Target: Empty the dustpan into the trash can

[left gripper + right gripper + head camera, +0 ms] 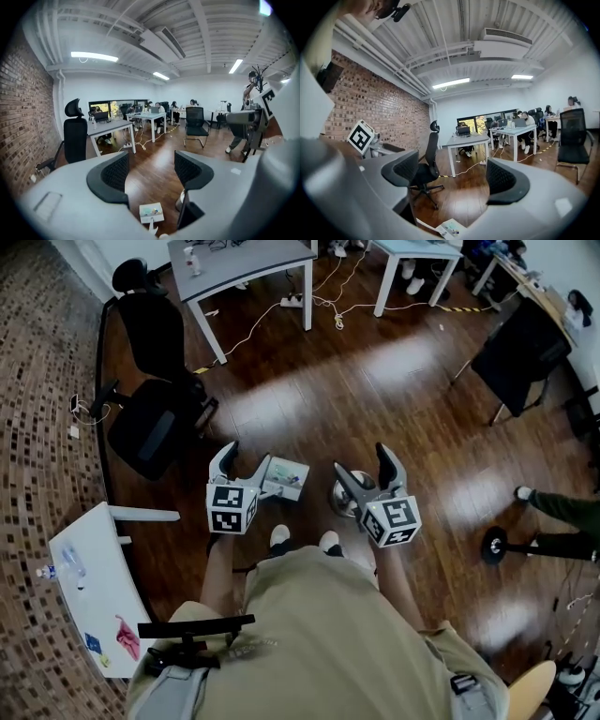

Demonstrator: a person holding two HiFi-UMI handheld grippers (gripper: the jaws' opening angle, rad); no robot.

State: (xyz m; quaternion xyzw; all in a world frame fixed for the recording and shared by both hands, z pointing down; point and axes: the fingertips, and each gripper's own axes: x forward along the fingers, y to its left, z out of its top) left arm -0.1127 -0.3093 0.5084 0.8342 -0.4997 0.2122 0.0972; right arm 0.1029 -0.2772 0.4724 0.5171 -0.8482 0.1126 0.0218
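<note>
A white dustpan [284, 477] lies on the wooden floor just ahead of the person's shoes, with a few small bits in it. To its right stands a round metal trash can [346, 500], partly hidden by my right gripper. My left gripper [246, 461] hovers over the dustpan's left side, open and empty. My right gripper [364, 465] hangs above the can, also open with nothing between its fingers. In the left gripper view the dustpan [151, 212] shows below the open left gripper [151, 164], with the can's rim [179, 202] beside it. In the right gripper view the dustpan [451, 228] lies low, under the open right gripper [452, 168].
Two black office chairs [155, 381] stand to the left, a grey table [244, 263] behind them. Cables [323, 296] trail across the floor farther off. A white low table [94, 587] is at near left. Another person's leg [562, 512] and a round stand base [494, 545] are on the right.
</note>
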